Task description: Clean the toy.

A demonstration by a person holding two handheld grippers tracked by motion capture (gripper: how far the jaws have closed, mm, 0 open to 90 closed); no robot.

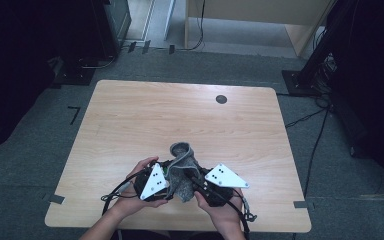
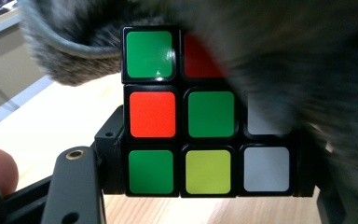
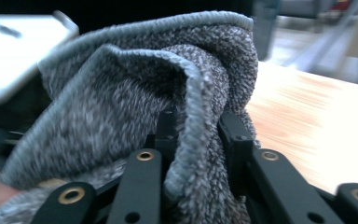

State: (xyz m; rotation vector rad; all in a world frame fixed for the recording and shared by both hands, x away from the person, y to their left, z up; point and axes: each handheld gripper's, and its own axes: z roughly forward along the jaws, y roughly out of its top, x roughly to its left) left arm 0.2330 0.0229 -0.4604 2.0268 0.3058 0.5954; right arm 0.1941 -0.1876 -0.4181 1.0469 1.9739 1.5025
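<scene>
My left gripper is clamping the Rubik's cube; my right gripper is pinching the grey sock's cuff, sock standing upright, mouth upward

Near the middle of the counter's near edge, the sock rises between the left gripper and the right gripper, its open mouth toward the far edge. The cube sits at the left gripper, just left of the sock, whose fabric drapes over the cube's upper right part. A fold of the sock lies between the right gripper's jaws. A small round cap lies well apart, near the far right corner.
</scene>
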